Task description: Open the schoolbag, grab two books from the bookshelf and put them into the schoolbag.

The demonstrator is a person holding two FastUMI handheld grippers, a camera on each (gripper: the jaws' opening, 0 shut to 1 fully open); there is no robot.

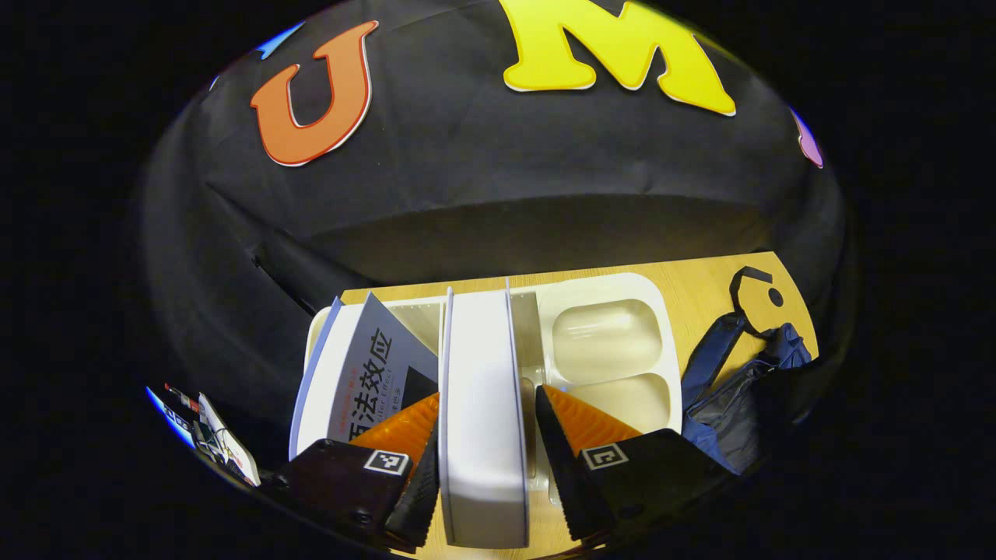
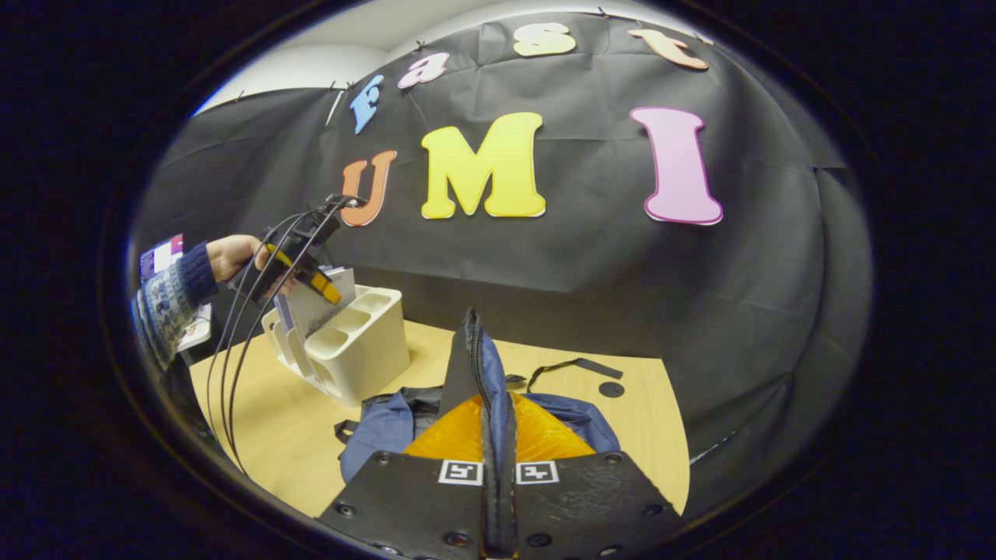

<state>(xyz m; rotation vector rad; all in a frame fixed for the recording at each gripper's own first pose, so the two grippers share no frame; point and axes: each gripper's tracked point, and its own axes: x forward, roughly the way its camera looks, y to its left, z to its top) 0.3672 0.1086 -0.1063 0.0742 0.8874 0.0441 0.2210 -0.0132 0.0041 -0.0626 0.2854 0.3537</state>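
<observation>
From the left gripper view, my left gripper (image 1: 482, 467) has its fingers either side of a white-covered upright book (image 1: 482, 404) standing in the cream plastic desk organiser bookshelf (image 1: 615, 342); whether both pads press on it I cannot tell. Just beside it leans a grey-covered book (image 1: 373, 373), crowding that side. The navy fabric schoolbag (image 1: 739, 389) lies on the pale wooden table (image 1: 700, 288), near the organiser. In the right gripper view, my right gripper (image 2: 498, 467) is clamped on the bag's zippered edge (image 2: 475, 365), holding it upright. A sleeved hand (image 2: 233, 257) holds the other gripper over the organiser.
</observation>
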